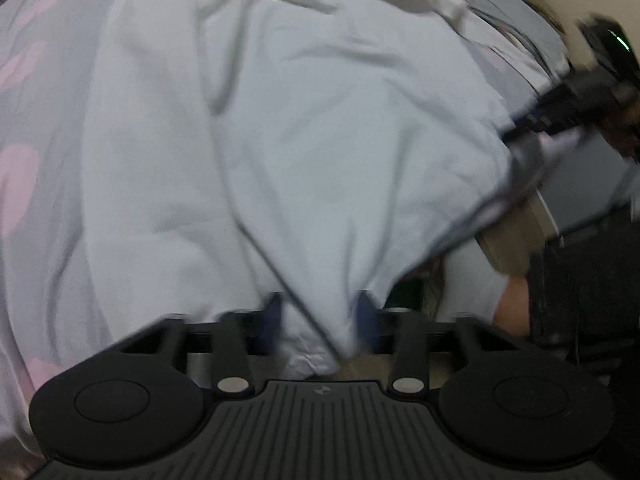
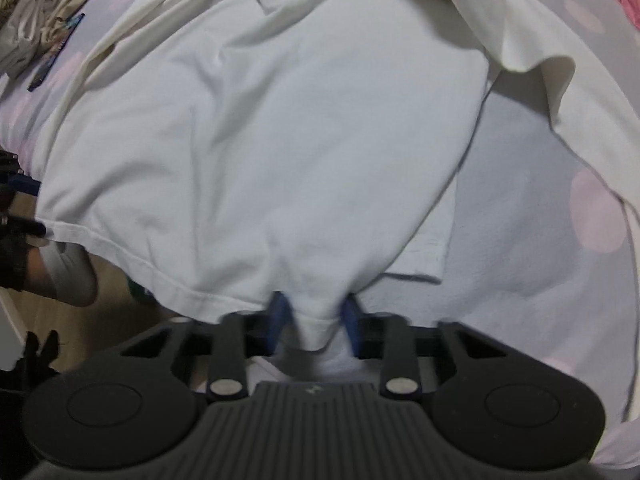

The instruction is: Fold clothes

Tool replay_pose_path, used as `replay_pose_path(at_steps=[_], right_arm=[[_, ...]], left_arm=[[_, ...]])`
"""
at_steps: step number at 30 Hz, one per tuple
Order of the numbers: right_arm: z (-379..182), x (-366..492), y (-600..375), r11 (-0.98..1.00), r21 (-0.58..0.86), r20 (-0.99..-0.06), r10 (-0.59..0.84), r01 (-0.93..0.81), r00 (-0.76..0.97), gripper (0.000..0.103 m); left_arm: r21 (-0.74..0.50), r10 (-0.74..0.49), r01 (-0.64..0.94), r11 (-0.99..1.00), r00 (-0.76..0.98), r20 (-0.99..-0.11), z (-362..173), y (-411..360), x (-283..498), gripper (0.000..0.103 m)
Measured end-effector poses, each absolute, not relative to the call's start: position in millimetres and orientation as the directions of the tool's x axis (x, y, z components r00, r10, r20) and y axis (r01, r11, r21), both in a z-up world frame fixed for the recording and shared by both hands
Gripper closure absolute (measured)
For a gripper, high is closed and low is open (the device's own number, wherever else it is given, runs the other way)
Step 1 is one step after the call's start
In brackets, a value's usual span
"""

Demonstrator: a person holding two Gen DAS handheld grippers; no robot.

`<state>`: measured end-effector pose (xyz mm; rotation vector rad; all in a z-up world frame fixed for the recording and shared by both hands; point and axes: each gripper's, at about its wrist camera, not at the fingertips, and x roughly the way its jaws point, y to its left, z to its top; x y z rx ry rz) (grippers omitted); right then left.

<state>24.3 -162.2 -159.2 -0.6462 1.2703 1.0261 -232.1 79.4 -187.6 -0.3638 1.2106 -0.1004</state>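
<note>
A white T-shirt [image 1: 304, 128] lies spread over a grey bedsheet with pink dots [image 1: 24, 176]. My left gripper [image 1: 320, 316] is shut on a bunched fold of its near edge, the cloth pinched between the blue pads. In the right wrist view the same white T-shirt [image 2: 280, 140] fills the middle, one short sleeve [image 2: 428, 248] lying flat to the right. My right gripper [image 2: 314, 320] is shut on the hem, which gathers into a point between its blue pads. The right gripper [image 1: 560, 112] also shows blurred at the shirt's right edge in the left wrist view.
A cream garment [image 2: 532, 32] lies crumpled behind the shirt, and a beige bundle of clothes [image 2: 40, 12] sits at the far left beside a dark blue strip [image 2: 56, 52]. The bed's near edge drops to a wooden floor [image 2: 80, 320]. Dark furniture [image 1: 580, 280] stands at the right.
</note>
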Motion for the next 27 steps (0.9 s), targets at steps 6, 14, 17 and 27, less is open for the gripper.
replay_pose_path(at_steps=[6, 14, 17, 27], right_arm=[[-86.0, 37.2, -173.1, 0.418, 0.254, -0.885, 0.464, -0.872, -0.035, 0.092], [35.9, 63.5, -221.4, 0.395, 0.468, -0.585, 0.809, -0.791, 0.058, 0.093], [39.5, 59.6, -225.2, 0.399, 0.475, -0.588, 0.807, -0.784, 0.055, 0.095], [-34.7, 19.7, -214.0, 0.372, 0.321, -0.876, 0.465, -0.871, -0.124, 0.097]], left_arm=[[-0.514, -0.359, -0.151, 0.845, 0.554, -0.752, -133.1, 120.5, -232.0, 0.099], [-0.683, -0.348, -0.088, 0.725, 0.809, -0.474, -35.7, 199.7, -238.1, 0.099], [-0.650, -0.361, -0.080, 0.756, 0.777, -0.515, -33.2, 191.7, -237.2, 0.099], [-0.479, -0.439, -0.044, 0.877, 0.338, -0.833, -121.5, 121.4, -254.5, 0.099]])
